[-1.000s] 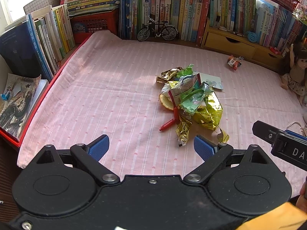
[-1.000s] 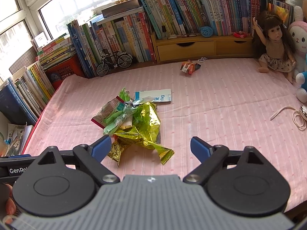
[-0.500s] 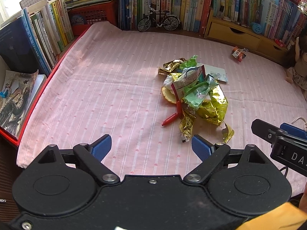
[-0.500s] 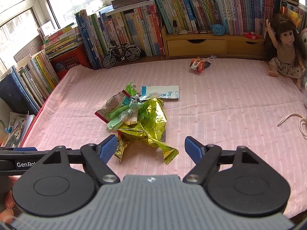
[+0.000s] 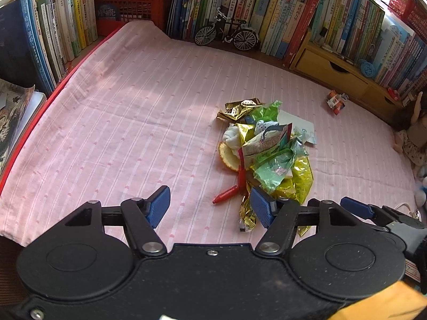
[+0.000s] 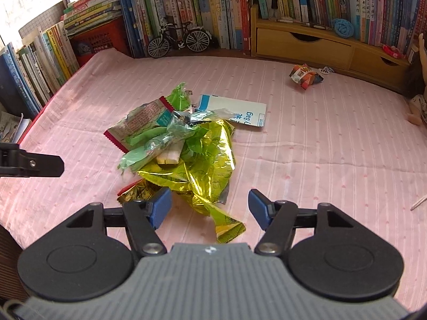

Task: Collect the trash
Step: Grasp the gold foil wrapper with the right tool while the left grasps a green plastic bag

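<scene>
Two spread tools, left tool (image 5: 210, 206) and right tool (image 6: 209, 208), we are aiming at the crinkled foil-and-plastic wrapper heap (image 6: 184, 149), flanking it for scooping.

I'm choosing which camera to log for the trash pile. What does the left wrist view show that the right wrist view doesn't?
Only the left wrist view shows the orange peel, the white tissue and the whole red crayon on the pile's far side. Only the right wrist view shows the printed side of the red-edged wrapper. Both show the yellow foil wrapper, the white bag, the lone snack packet and the toy bicycle.
</scene>
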Demonstrator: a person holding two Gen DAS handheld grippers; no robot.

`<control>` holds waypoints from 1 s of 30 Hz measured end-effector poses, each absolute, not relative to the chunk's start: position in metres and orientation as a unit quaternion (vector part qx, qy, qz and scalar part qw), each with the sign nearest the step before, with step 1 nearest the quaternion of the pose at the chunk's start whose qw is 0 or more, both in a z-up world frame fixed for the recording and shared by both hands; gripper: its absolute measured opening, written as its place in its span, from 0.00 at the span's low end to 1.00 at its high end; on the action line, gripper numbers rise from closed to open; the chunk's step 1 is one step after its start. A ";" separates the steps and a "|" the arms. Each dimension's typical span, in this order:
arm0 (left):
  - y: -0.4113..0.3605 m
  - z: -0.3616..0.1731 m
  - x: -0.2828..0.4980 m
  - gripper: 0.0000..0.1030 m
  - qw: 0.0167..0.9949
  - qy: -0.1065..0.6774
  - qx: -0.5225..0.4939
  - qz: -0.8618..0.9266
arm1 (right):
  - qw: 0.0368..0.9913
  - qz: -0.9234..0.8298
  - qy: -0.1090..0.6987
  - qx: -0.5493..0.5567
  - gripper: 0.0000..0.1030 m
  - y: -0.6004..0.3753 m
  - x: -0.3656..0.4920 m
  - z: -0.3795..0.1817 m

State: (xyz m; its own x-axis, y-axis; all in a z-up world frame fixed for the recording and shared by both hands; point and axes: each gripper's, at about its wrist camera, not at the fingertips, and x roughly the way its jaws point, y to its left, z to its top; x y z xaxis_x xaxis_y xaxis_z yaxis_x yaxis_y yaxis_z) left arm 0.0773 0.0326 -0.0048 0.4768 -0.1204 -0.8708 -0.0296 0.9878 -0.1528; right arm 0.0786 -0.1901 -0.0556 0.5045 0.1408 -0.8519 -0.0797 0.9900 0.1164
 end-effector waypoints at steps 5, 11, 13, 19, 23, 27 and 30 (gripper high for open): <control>0.029 -0.005 0.098 0.62 0.871 0.481 -0.090 -0.033 | 0.856 0.046 0.510 0.074 0.73 -0.204 0.121 -0.087; 0.005 -0.019 0.129 0.62 0.875 0.477 -0.066 -0.058 | 0.816 0.063 0.557 0.142 0.33 -0.211 0.149 -0.123; -0.006 -0.022 0.134 0.61 0.874 0.478 -0.052 -0.067 | 0.822 0.071 0.545 0.146 0.27 -0.216 0.144 -0.115; -0.046 -0.036 0.123 0.61 0.866 0.485 -0.015 -0.119 | 0.837 0.030 0.529 0.140 0.20 -0.252 0.119 -0.092; -0.073 -0.043 0.105 0.61 0.856 0.491 -0.002 -0.164 | 0.856 -0.012 0.507 0.098 0.17 -0.276 0.101 -0.078; -0.105 -0.056 0.095 0.61 0.843 0.502 0.031 -0.191 | 0.855 -0.051 0.502 0.118 0.17 -0.303 0.090 -0.076; -0.123 -0.066 0.093 0.62 0.840 0.501 0.057 -0.200 | 0.854 -0.081 0.495 0.140 0.15 -0.322 0.082 -0.075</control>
